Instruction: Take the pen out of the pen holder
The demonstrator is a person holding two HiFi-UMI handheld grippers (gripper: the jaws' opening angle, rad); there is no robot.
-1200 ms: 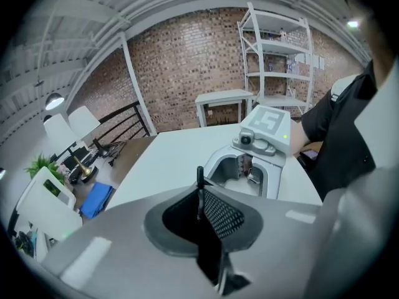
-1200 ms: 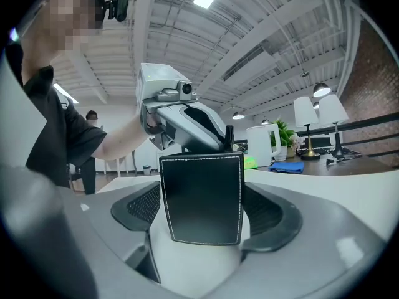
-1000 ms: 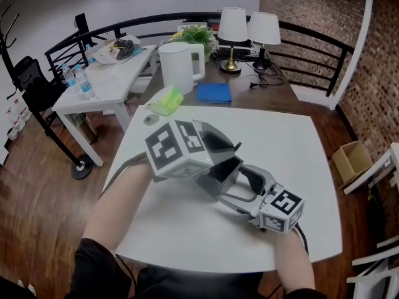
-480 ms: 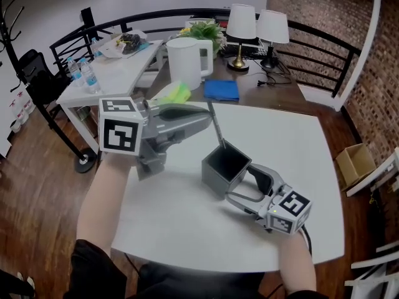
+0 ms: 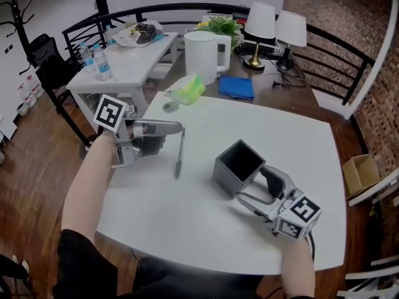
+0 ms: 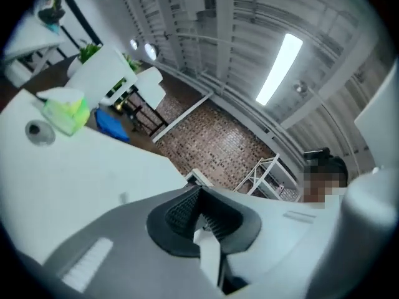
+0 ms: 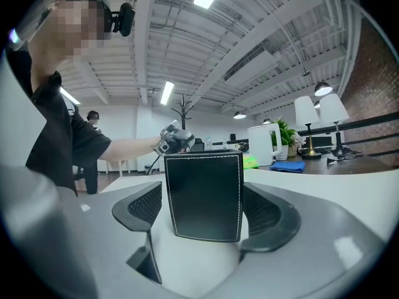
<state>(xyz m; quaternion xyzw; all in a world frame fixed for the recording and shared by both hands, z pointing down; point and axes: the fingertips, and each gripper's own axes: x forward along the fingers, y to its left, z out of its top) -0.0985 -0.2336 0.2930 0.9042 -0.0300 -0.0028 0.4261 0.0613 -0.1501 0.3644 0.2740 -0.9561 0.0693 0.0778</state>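
Observation:
The black square pen holder (image 5: 240, 165) stands open and empty on the white table (image 5: 299, 148). My right gripper (image 5: 254, 185) is shut on its sides, and in the right gripper view the holder (image 7: 202, 195) fills the space between the pads of that gripper (image 7: 204, 209). A dark pen (image 5: 179, 154) is outside the holder, to its left. Its far end is right at the tips of my left gripper (image 5: 179, 128) and it slants toward me over the table. My left gripper (image 6: 198, 213) is shut, and its own view shows no pen between the pads.
A white kettle (image 5: 202, 55), a green packet (image 5: 187, 91), a blue cloth (image 5: 237, 86) and two lamps (image 5: 259, 27) stand beyond the table's far edge. A small grey disc (image 5: 169, 107) lies at the far left corner. A side table (image 5: 124, 64) with bottles is at left.
My left gripper drew the pen up out of the holder, swung left away from it and rolled over, and its jaws closed fully. The right gripper and holder stayed put.

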